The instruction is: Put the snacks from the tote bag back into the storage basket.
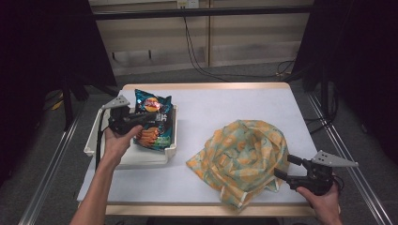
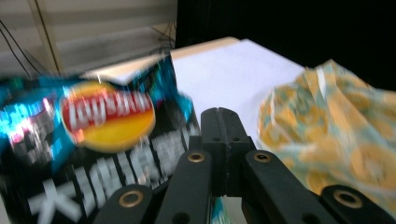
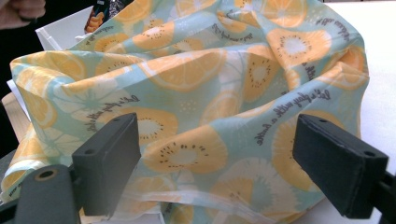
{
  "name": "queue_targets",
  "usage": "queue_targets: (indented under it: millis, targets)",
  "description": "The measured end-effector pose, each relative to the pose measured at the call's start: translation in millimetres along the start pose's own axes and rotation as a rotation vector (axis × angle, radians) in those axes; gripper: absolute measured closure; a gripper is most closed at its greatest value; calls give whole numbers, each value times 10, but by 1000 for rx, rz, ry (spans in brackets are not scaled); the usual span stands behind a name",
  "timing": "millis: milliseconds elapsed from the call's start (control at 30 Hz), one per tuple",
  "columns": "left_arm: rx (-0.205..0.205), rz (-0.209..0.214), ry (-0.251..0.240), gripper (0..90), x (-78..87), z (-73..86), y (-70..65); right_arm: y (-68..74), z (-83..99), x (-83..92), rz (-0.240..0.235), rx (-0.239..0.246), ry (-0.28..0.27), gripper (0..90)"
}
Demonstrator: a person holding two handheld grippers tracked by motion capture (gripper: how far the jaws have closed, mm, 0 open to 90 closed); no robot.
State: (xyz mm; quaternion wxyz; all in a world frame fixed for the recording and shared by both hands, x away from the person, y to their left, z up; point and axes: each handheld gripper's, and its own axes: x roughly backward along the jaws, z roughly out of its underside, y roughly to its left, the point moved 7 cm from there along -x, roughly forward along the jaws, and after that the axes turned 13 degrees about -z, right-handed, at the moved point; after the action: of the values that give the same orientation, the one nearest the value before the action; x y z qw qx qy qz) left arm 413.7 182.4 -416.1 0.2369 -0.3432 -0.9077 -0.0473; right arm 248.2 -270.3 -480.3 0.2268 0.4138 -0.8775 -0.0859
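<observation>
Just beside the left tool [image 2: 224, 122], chip bag [image 2: 100, 140].

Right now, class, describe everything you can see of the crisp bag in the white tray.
The crisp bag is glossy foil, dark with teal patches, a red-and-yellow logo near its top and pictured orange snacks lower down. It looks sealed and puffed, leaning tilted in the white tray at the table's left. The left tongs are shut at its front; whether they pinch the foil cannot be told.
</observation>
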Motion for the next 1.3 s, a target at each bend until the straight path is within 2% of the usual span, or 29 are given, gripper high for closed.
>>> queue_targets:
  millis: [200, 367, 467, 633, 733, 867, 933, 1000, 1067, 1100, 1167, 1267, 1300]
  targets:
    - [-24, 2, 96, 900, 30, 423, -27, 11, 1, -16, -1, 7, 5, 147]
    - [-64, -27, 194, 900, -21, 711, -33, 8, -3, -28, -1, 6, 6, 147]
    - [-52, -35, 221, 900, -51, 823, 20, 6, -4, -28, -1, 5, 5, 149]
    - [-67, -26, 279, 900, -169, 905, 32, 1, 1, -52, -4, 5, 12, 149]
    - [-73, -23, 311, 900, -228, 890, 13, 4, -3, -47, -2, 10, 10, 149]
    - [-140, -46, 355, 900, -305, 865, -64, -2, 10, -42, -2, 2, 14, 149]
    - [-141, -50, 367, 900, -336, 863, -50, -7, 8, -35, -1, 6, 11, 149]
    - [-121, -58, 379, 900, -357, 875, 1, -3, 5, -23, -2, 9, 9, 149]
    - [-132, -70, 394, 900, -367, 898, 40, -6, 11, -16, -1, 5, 9, 149]
    - [-126, -65, 396, 900, -367, 907, 57, -9, 14, -14, -1, 6, 11, 149]
    - [-126, -85, 395, 900, -357, 907, 120, -12, 15, -10, 1, 4, 10, 149]
    - [-100, -90, 392, 900, -336, 899, 173, -7, 10, -9, 3, 6, 7, 149]
    - [-107, -107, 391, 900, -334, 898, 208, -7, 11, -9, 2, 6, 9, 149]
